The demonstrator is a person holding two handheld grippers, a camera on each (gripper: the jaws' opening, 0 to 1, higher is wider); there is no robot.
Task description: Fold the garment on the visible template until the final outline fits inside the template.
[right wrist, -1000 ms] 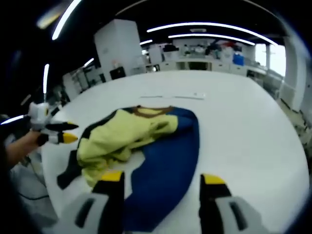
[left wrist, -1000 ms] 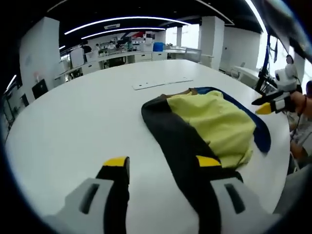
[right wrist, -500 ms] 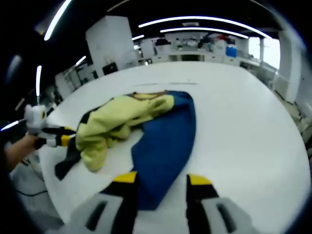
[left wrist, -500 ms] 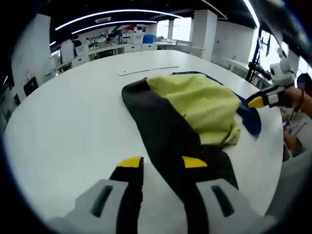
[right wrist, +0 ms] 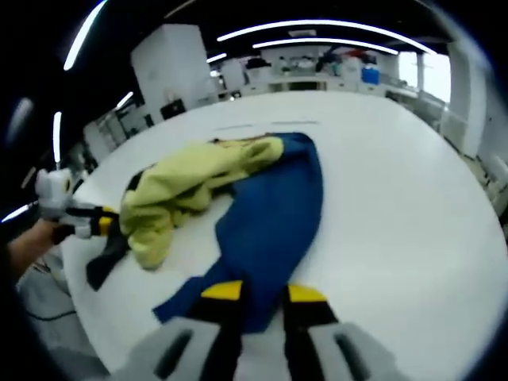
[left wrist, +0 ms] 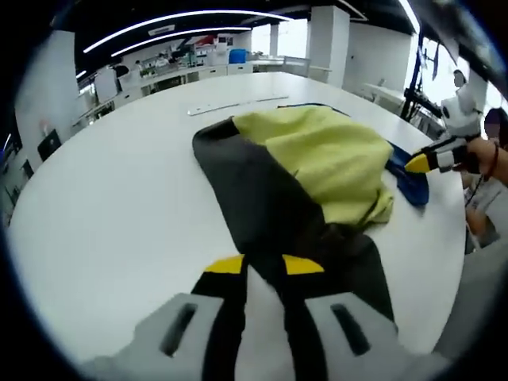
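Note:
A garment lies crumpled on the white table [left wrist: 119, 198]: a black part [left wrist: 254, 190], a yellow middle [left wrist: 325, 155] and a blue part [left wrist: 409, 178]. My left gripper [left wrist: 264, 266] has its yellow-tipped jaws drawn close on the black hem at the near edge. In the right gripper view the blue part [right wrist: 274, 210] runs toward me beside the yellow part [right wrist: 182, 186], and my right gripper [right wrist: 263, 293] is shut on its near end. The right gripper [left wrist: 432, 159] also shows past the blue part in the left gripper view. The left gripper [right wrist: 83, 224] shows by the black hem.
A thin pale strip [left wrist: 234, 103] lies flat on the table beyond the garment, also the strip [right wrist: 266, 125] in the right gripper view. Benches and white pillars [left wrist: 325, 40] stand behind. The table edge [right wrist: 103, 317] runs close on my side, near a person's hand [right wrist: 28, 246].
Both grippers have moved in to the garment's near ends and their jaws have narrowed, the left onto the black hem, the right onto the blue end. The blue end is slightly bunched.

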